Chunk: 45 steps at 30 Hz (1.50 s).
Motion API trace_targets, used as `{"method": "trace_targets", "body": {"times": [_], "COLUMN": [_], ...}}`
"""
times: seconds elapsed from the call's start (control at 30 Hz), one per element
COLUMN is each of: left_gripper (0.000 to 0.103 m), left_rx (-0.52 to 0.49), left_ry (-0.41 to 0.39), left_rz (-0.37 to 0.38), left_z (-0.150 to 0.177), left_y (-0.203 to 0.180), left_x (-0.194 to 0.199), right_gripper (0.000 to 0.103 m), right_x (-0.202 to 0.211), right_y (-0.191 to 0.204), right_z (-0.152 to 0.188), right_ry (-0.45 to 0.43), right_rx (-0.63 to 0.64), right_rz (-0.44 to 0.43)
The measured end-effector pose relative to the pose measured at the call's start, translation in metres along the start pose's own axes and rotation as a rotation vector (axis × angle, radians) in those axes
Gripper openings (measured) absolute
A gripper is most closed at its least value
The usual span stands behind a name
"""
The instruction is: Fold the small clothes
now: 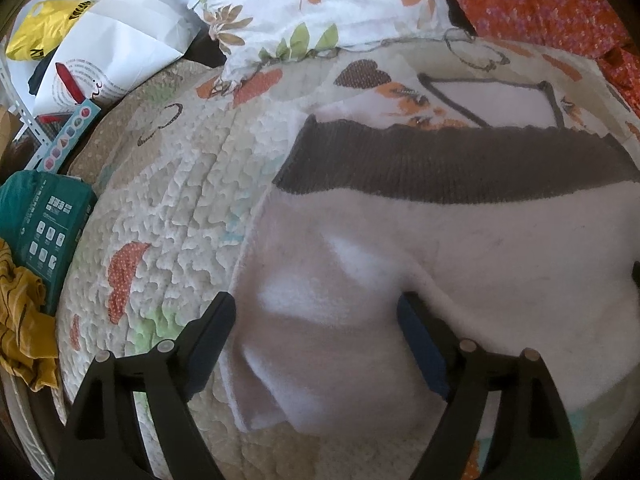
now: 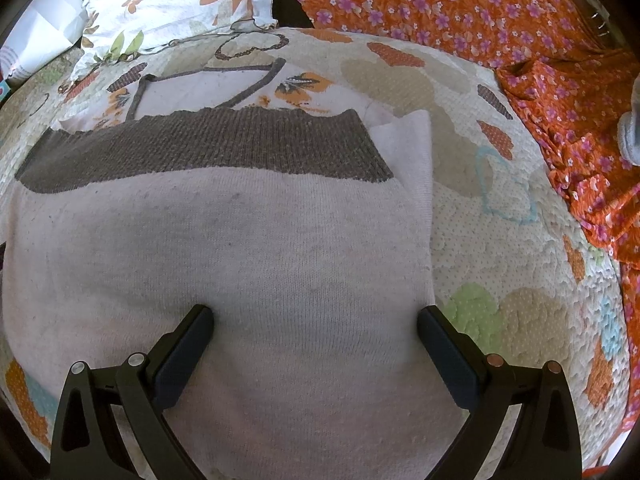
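Note:
A small pale pink knit sweater with a brown ribbed band lies folded on the quilted bed cover; its far part shows an orange flower print and a grey neckline. It also shows in the right wrist view, with the band across the top. My left gripper is open over the sweater's left edge, one finger over the quilt, the other over the fabric. My right gripper is open over the sweater's right part, its right fingertip at the fabric's edge. Neither holds anything.
A quilted cover with patches lies under the sweater. A floral pillow and an orange flowered cloth lie at the far side. At the left are a white bag, a green box and a yellow garment.

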<state>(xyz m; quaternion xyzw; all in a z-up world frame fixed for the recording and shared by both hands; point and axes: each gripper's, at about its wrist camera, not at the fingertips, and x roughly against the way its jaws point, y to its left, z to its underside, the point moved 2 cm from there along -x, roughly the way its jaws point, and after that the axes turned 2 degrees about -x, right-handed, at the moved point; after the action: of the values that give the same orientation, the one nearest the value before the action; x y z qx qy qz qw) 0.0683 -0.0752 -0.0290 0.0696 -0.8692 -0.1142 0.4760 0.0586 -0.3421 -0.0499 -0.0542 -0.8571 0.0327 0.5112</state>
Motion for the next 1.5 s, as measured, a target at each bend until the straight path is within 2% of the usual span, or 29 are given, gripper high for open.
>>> {"method": "trace_targets", "body": {"times": [0.2, 0.6, 0.7, 0.8, 0.87, 0.93, 1.03, 1.13, 1.17, 1.27, 1.33, 1.43, 1.5], "left_gripper": [0.088, 0.103, 0.103, 0.103, 0.103, 0.103, 0.103, 0.103, 0.103, 0.103, 0.103, 0.103, 0.103], "left_rx": [-0.005, 0.068, 0.107, 0.202, 0.230, 0.213, 0.202, 0.213, 0.215, 0.218, 0.223, 0.237, 0.247], "left_ry": [0.006, 0.032, 0.033, 0.072, 0.088, 0.095, 0.068, -0.026, -0.065, -0.180, -0.222, -0.205, -0.158], "left_rz": [-0.007, 0.017, 0.056, 0.130, 0.156, 0.148, 0.114, 0.103, 0.104, 0.076, 0.049, 0.045, 0.056], "left_z": [0.000, 0.003, 0.004, 0.007, 0.008, 0.007, 0.005, 0.002, 0.002, 0.009, 0.017, 0.026, 0.026], "left_y": [-0.001, 0.010, 0.014, 0.025, 0.027, 0.026, 0.028, 0.038, 0.041, 0.052, 0.058, 0.064, 0.067], "left_x": [-0.004, -0.015, -0.020, -0.026, -0.028, -0.026, -0.014, 0.019, 0.031, 0.068, 0.081, 0.078, 0.065], "right_gripper": [0.103, 0.103, 0.103, 0.103, 0.103, 0.103, 0.103, 0.100, 0.094, 0.094, 0.094, 0.095, 0.095], "right_x": [0.000, 0.000, 0.000, 0.001, 0.000, -0.001, -0.002, 0.009, 0.016, 0.052, 0.076, 0.105, 0.115], "right_y": [-0.001, 0.000, -0.001, -0.001, 0.001, 0.001, -0.001, 0.000, -0.001, -0.001, 0.002, 0.004, 0.006], "right_z": [0.000, 0.002, 0.004, 0.005, 0.003, 0.000, -0.003, -0.004, -0.003, 0.002, 0.003, 0.008, 0.011], "right_ry": [0.015, 0.000, -0.024, -0.041, -0.017, 0.016, 0.049, 0.067, 0.055, -0.025, -0.102, -0.206, -0.232], "right_rx": [-0.018, -0.038, -0.055, -0.067, -0.073, -0.067, -0.058, -0.035, -0.036, -0.034, -0.014, -0.004, -0.011], "right_rz": [-0.007, 0.003, -0.007, -0.008, -0.001, -0.001, -0.008, -0.005, -0.010, -0.021, -0.007, 0.016, -0.001]}}
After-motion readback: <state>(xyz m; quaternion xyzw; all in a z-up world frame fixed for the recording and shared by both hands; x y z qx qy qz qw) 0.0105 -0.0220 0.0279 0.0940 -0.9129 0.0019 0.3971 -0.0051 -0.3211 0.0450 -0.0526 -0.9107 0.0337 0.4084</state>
